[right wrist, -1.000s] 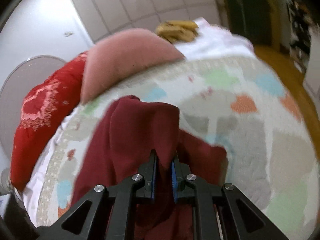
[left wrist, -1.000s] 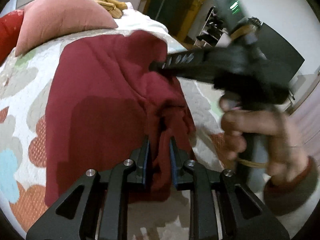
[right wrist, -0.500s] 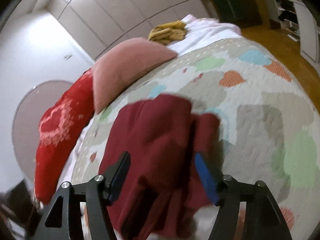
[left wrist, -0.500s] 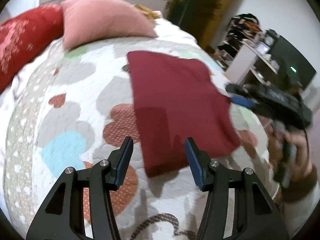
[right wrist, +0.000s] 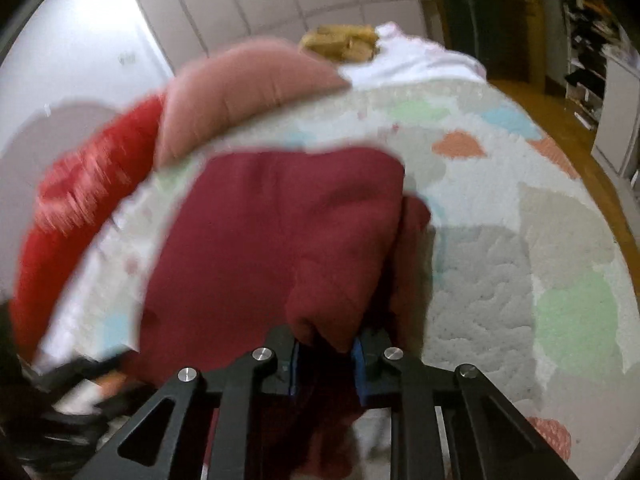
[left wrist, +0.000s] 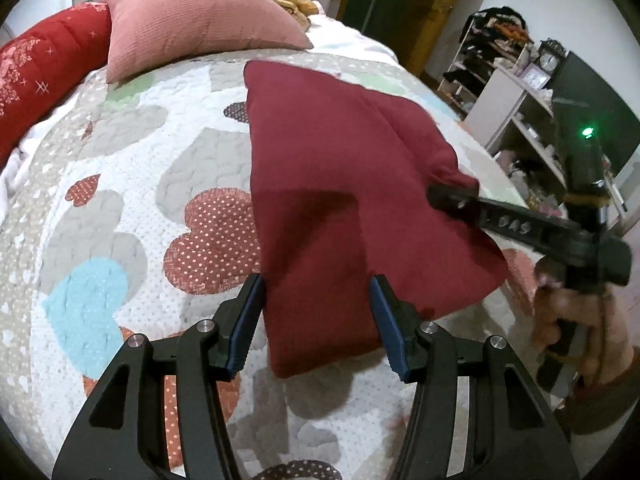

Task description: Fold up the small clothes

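A dark red garment (left wrist: 336,184) lies folded on the heart-patterned quilt (left wrist: 132,184). My left gripper (left wrist: 318,328) is open and empty, its blue pads just above the garment's near edge. My right gripper (right wrist: 325,364) is shut on a bunched fold of the red garment (right wrist: 280,240) at its right edge. In the left wrist view the right gripper (left wrist: 440,194) reaches in from the right and touches the garment's right side. The right wrist view is motion-blurred.
A pink pillow (left wrist: 192,16) and a red pillow (left wrist: 36,76) lie at the head of the bed. A yellow cloth (left wrist: 292,2) sits behind them. Shelves (left wrist: 508,92) stand beyond the bed's right edge, over a wooden floor (right wrist: 560,120).
Both grippers let go of the garment and opened about half a second ago. Since then the right gripper has closed on the garment's right edge, and the left has moved nearer its front edge.
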Motion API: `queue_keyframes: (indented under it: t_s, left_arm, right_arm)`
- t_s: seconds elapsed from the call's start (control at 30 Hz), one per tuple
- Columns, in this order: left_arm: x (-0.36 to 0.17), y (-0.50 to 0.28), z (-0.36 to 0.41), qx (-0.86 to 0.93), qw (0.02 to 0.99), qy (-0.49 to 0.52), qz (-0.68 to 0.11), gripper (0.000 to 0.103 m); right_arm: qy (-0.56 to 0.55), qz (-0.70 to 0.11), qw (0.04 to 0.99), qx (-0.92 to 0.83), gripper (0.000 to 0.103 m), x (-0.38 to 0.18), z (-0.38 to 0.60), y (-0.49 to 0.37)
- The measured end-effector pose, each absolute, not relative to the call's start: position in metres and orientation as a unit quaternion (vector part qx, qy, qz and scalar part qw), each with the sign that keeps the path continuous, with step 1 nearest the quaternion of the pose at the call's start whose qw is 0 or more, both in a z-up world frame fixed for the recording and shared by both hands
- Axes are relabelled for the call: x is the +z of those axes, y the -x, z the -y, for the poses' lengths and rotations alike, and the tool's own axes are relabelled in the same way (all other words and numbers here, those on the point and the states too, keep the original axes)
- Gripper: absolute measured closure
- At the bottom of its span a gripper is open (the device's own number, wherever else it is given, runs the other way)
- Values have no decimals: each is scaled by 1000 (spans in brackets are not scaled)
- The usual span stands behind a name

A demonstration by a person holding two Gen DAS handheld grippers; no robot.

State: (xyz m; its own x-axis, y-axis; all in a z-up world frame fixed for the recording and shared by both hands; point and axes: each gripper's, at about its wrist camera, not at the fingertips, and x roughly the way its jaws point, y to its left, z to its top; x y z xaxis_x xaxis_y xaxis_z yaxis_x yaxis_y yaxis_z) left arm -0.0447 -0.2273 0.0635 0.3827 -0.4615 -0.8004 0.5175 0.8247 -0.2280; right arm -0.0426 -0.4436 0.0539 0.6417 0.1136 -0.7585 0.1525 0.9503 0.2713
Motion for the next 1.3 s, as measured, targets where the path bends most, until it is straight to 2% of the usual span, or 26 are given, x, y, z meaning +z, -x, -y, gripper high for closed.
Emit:
queue_keyframes:
  t_s: [0.07, 0.1, 0.17, 0.43, 0.63, 0.7, 0.8, 1.0, 1.17, 1.3]
  left_arm:
    - [68, 46, 223, -295, 832, -29, -470, 50]
    - [74, 47, 219, -293, 837, -32, -461, 50]
    - [82, 47, 215, -283, 850, -43, -443, 50]
    - [88, 19, 231, -255, 869, -40, -422, 50]
    - [69, -3, 250, -252, 861, -51, -440, 50]
    - [67, -5, 254, -251, 861, -51, -440, 42]
    - [63, -8, 257, -250, 863, -51, -436, 36]
    - [64, -7, 253, -245, 862, -46, -442, 36]
    - [64, -6, 252, -242, 861, -42, -446, 36]
    - [63, -4, 252, -237, 862, -43, -445, 36]
  right_arm:
    - [-180, -414, 892, -8, 80, 48, 449, 45]
    - [-200, -406, 892, -3, 71, 51, 455, 50]
    - [-223, -392, 892, -13, 63, 62, 467, 62]
    - [-141, -323, 936, -12, 64, 121, 440, 77]
    - [-104, -361, 926, -24, 68, 86, 435, 30]
    - [-103, -375, 920, -44, 68, 70, 443, 15]
    - [-128, -387, 912, -45, 69, 49, 458, -2]
    - [-129, -392, 910, -47, 68, 62, 457, 5]
    - [-120, -376, 919, -24, 67, 88, 440, 49]
    - [-97, -374, 922, -15, 66, 85, 422, 80]
